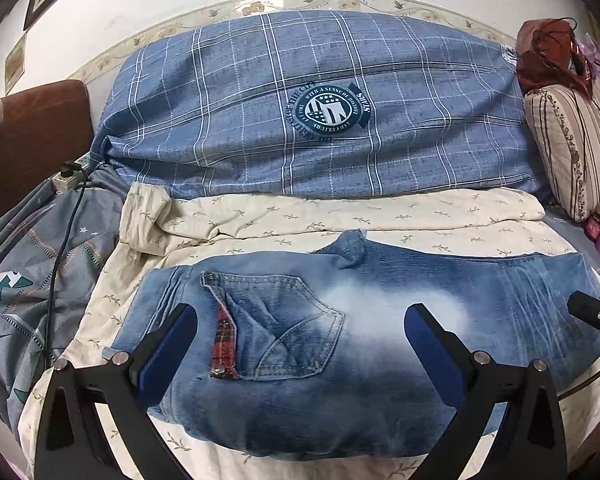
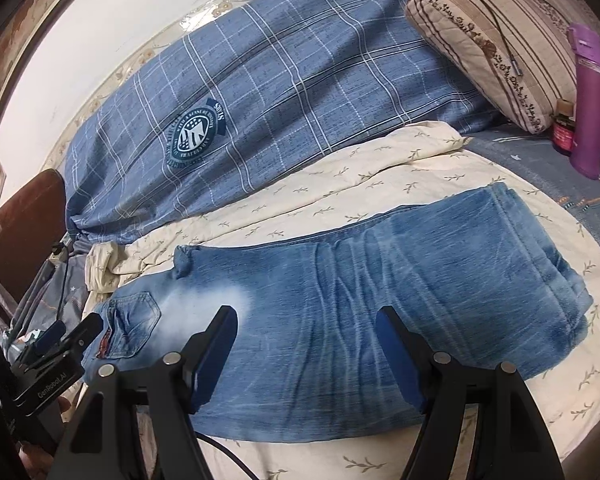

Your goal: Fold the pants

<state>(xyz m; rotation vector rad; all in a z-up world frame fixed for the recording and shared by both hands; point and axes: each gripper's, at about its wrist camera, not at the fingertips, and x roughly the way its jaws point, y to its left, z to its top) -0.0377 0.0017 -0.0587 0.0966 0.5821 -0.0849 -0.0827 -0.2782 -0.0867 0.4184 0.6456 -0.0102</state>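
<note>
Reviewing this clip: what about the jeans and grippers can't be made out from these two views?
- Jeans: near edge hidden behind the left hand-held gripper, left wrist view.
- Layers under the jeans: covered by the top denim, both views.
- Right hand-held gripper: whether it touches the denim is unclear.

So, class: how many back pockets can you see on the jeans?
1: the back pocket lies near the waist end of the jeans, between the left tongs' fingers; another may be folded underneath.

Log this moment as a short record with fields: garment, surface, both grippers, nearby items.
garment: jeans, lying flat, back pocket facing up
surface: cream leaf-print sheet on the bed
left gripper: open, over the pocket end, holding nothing
right gripper: open, over the legs, holding nothing
nearby: blue plaid duvet, striped pillow, purple bottle
</note>
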